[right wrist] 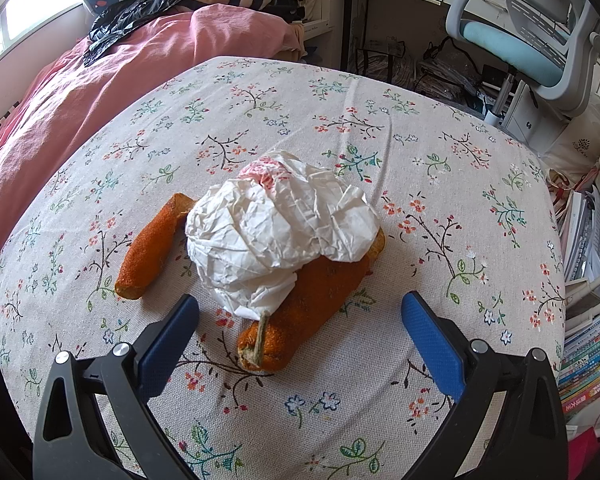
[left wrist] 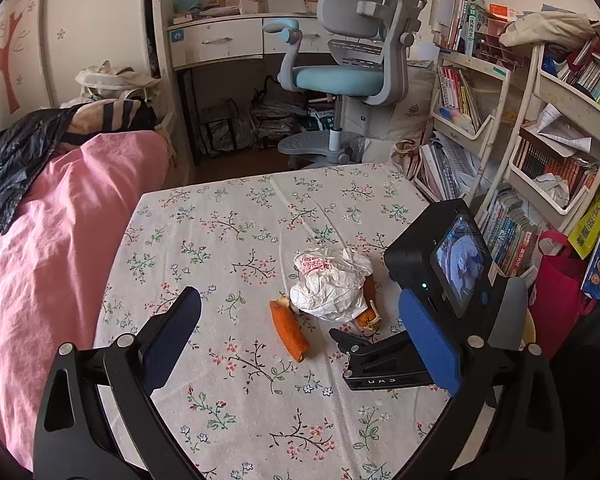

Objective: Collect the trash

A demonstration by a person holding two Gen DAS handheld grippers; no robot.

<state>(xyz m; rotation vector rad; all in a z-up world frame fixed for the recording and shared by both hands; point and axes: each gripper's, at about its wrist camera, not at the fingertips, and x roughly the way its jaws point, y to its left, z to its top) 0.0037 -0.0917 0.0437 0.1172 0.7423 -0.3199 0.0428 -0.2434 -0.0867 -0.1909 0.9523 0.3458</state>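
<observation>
A crumpled white wrapper (right wrist: 276, 224) with red print lies mid-table on the floral tablecloth (right wrist: 440, 184). A large orange peel with a stem (right wrist: 312, 304) sticks out from under its near side. A smaller orange peel strip (right wrist: 148, 252) lies just left of it. My right gripper (right wrist: 300, 320) is open, its blue pads on either side of the stemmed peel's near end. In the left wrist view, my left gripper (left wrist: 300, 312) is open, hovering near the peel strip (left wrist: 290, 332) and the wrapper (left wrist: 332, 280). The right gripper's camera body (left wrist: 440, 268) shows at the right.
Pink bedding (left wrist: 40, 240) with a black plastic bag (left wrist: 16, 160) lies left of the table. Beyond the far edge stand a grey-blue desk chair (left wrist: 352, 72) and a desk. Crowded bookshelves (left wrist: 540, 140) and a red bag (left wrist: 560, 280) line the right side.
</observation>
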